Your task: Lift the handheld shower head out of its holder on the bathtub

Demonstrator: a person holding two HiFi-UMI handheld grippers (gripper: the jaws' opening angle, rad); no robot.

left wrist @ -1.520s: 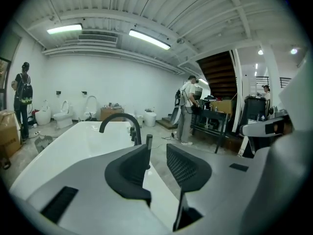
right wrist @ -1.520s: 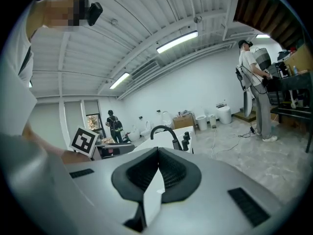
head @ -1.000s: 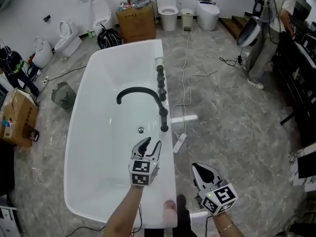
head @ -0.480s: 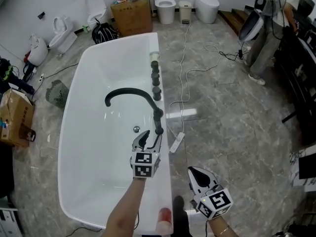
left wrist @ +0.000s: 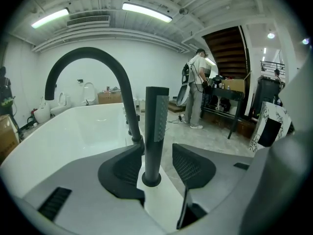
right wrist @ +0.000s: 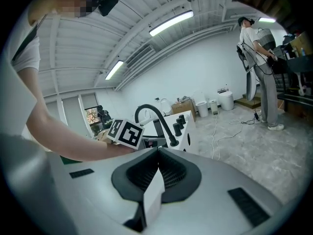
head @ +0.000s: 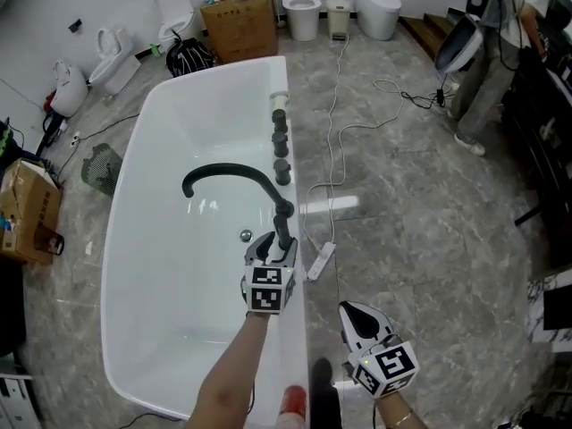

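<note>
A dark handheld shower head stands upright in its holder on the right rim of the white bathtub, just in front of the arched black spout. In the left gripper view the shower head rises between my left gripper's two pads. My left gripper straddles it, with its jaws opening and a gap showing beside the rod. My right gripper hangs over the floor to the right of the tub, shut and empty. In the right gripper view my right gripper looks toward the shower head.
Several black knobs line the rim beyond the spout. A power strip with its cable lies on the floor beside the tub. A pink object sits on the near rim. Cardboard boxes, toilets and a person stand farther off.
My left gripper has moved forward along the rim and now straddles the shower head with wider jaws. My right gripper has shifted slightly and stayed shut.
</note>
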